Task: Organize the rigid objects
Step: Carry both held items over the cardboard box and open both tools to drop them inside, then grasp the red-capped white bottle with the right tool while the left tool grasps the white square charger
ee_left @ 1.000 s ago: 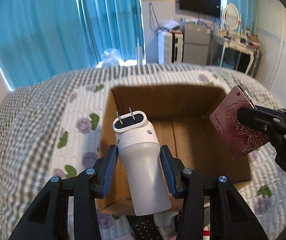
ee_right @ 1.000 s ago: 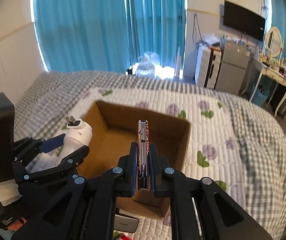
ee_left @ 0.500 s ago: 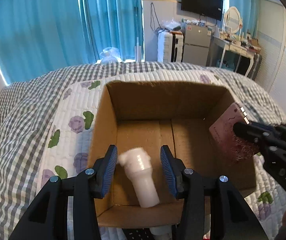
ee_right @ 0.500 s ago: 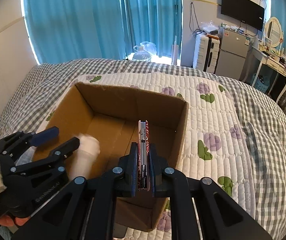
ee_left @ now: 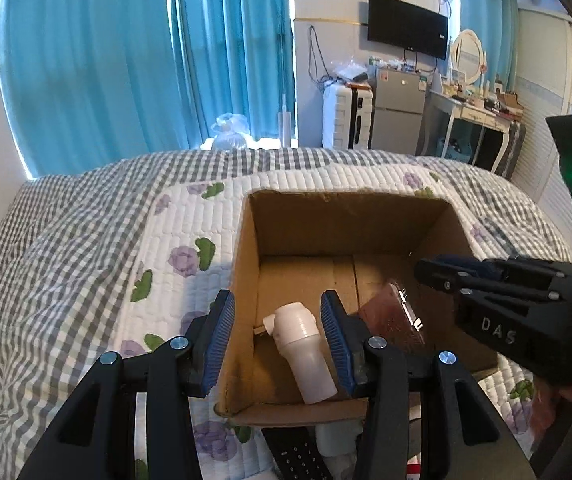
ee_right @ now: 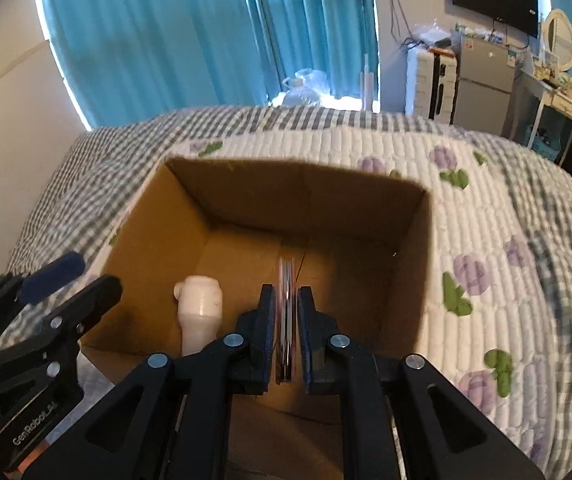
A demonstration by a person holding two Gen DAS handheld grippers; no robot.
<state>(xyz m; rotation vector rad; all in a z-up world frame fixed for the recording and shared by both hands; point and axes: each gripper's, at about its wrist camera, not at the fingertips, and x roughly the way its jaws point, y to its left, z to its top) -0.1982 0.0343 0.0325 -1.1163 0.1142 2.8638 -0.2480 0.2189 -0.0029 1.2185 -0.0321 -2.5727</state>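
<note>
I am at the dropping-in step of the sorting: both of my tongs hang over the cardboard box [ee_left: 246, 280] that sits on the quilted bed [ee_left: 86, 260].

On the left, my left gripper [ee_left: 278, 340] is spread wide, its 2 blue-padded fingers [ee_left: 220, 336] apart and touching nothing. Between them, down on the box floor near the near-left corner, lies the white plug-in device [ee_left: 301, 348], on its side with its pronged end towards the left wall. I judge that piece done; this hand only needs to lift clear and go for another item from the clutter by the box's near edge, where a black remote [ee_left: 297, 456] shows.

On the right, my right gripper [ee_right: 286, 320] points forward and down into the box, level with the left one and just beside it. Its jaws look slightly parted around the thin rose-patterned case [ee_right: 286, 300], which stands edge-on and blurred between them; whether the pads grip it I cannot tell. Seen from the left wrist, the case [ee_left: 389, 316] tilts low inside the box, right of the white device. My next move, as I judge it, is to open fully and withdraw upward without snagging the right wall.
</note>
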